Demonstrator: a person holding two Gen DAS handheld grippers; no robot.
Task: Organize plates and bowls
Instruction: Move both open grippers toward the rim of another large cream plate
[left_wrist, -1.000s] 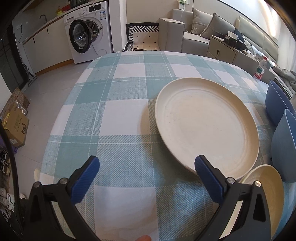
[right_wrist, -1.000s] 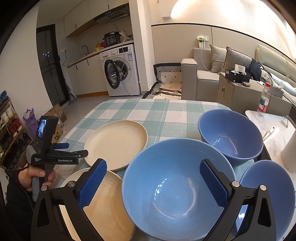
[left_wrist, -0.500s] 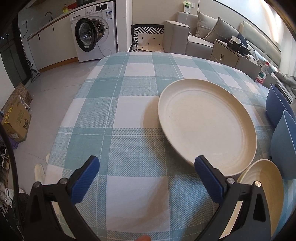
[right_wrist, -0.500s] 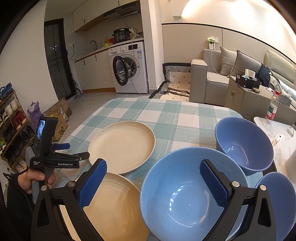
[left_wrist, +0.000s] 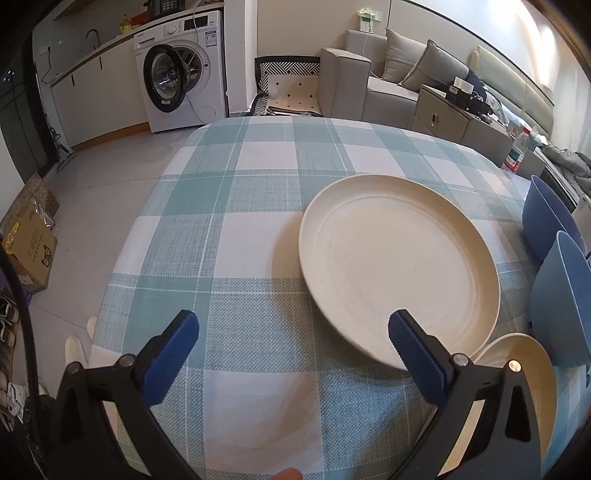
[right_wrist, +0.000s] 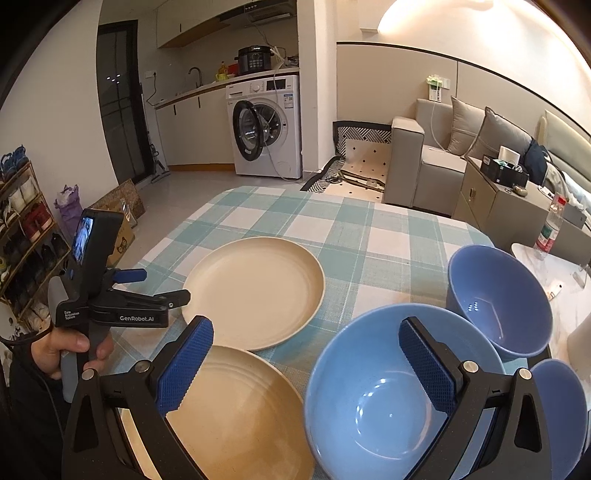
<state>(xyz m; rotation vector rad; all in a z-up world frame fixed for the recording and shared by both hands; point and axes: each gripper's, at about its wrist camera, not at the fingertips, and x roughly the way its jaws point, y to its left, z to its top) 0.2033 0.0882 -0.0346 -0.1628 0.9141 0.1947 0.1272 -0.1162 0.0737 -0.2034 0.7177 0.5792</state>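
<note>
On the table with the teal-and-white checked cloth (left_wrist: 229, 236) lie two plates and three bowls. The large cream round plate (left_wrist: 399, 266) sits flat near the middle of the cloth. A second, tan-toned round plate with ringed grooves (right_wrist: 236, 410) lies at the near edge, its rim just beside the first plate's; I cannot tell whether the two rims touch. To the right of the plates stand three blue round bowls: the biggest blue bowl (right_wrist: 373, 398) at the near edge, a deeper blue bowl (right_wrist: 498, 299) behind it, and a third blue bowl (right_wrist: 565, 410) at the far right, mostly hidden behind the gripper frame.

The left gripper (left_wrist: 291, 343) hangs over the near part of the cloth, its blue-padded jaws spread wide and holding nothing; its right pad overlaps the near rim of the cream plate in the left wrist view. A hand (right_wrist: 62, 350) grips its handle. The right gripper (right_wrist: 306, 354) hovers above the tan plate and the biggest bowl, jaws likewise spread wide and empty.

A white washing machine (right_wrist: 266, 125) stands by the far wall, and a grey sofa (right_wrist: 443, 158) to the right.
</note>
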